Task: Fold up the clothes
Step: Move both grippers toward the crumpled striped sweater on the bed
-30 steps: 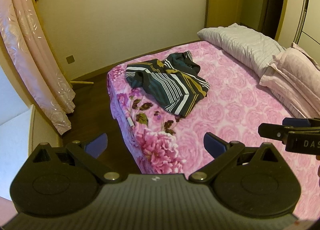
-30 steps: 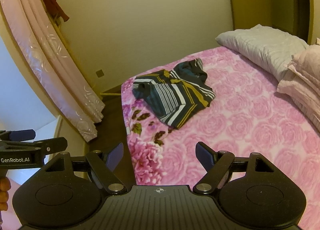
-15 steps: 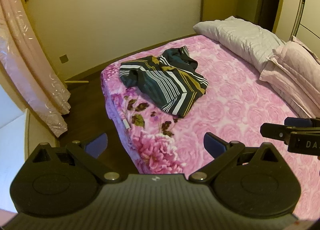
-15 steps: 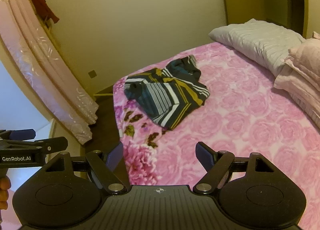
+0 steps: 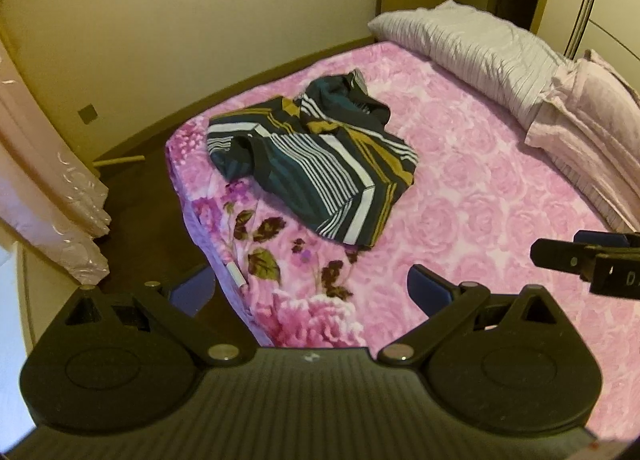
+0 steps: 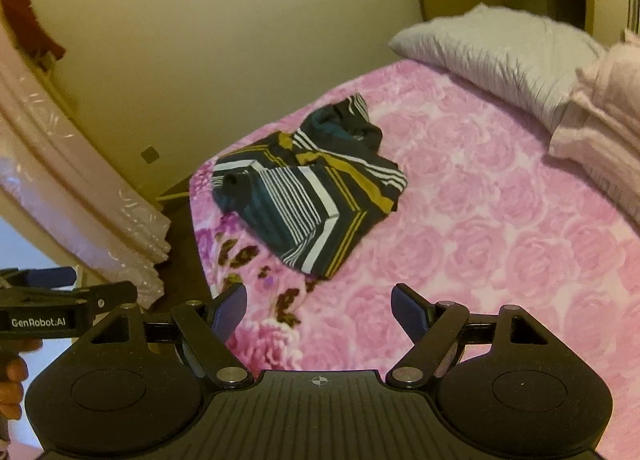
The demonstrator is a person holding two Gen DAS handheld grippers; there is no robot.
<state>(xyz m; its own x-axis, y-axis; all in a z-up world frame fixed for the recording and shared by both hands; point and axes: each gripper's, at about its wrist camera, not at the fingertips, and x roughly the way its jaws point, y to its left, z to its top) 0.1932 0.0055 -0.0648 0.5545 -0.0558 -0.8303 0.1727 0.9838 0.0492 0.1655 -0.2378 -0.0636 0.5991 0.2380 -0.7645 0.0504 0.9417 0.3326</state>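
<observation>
Both the left tongs (image 5: 310, 290) and right tongs (image 6: 319, 306) are hovering spread and empty over the bed (image 5: 500, 196), the crumpled striped garment (image 5: 320, 160) is lying ahead near its corner, 2 pillows (image 5: 480, 48) are sitting beyond.

Handheld two-finger rig, both units alike. The left gripper (image 5: 312, 290) has a matte black body with a ribbed central plate carrying a small white crosshair mark, flanked by two rounded housings, each with an embossed circular disc. Two angled black link arms pivot on silver round-headed screws and end in fingers faced with dark blue pads (image 5: 426, 292). Triangular cut-outs sit above each housing. The right gripper (image 6: 318, 310) repeats this layout: ribbed plate, crosshair mark, silver pivot screws, blue pads (image 6: 408, 310). Seen side-on, the left unit bears white "GenRobot.AI" lettering on a black bar with a small silver screw beside it.
</observation>
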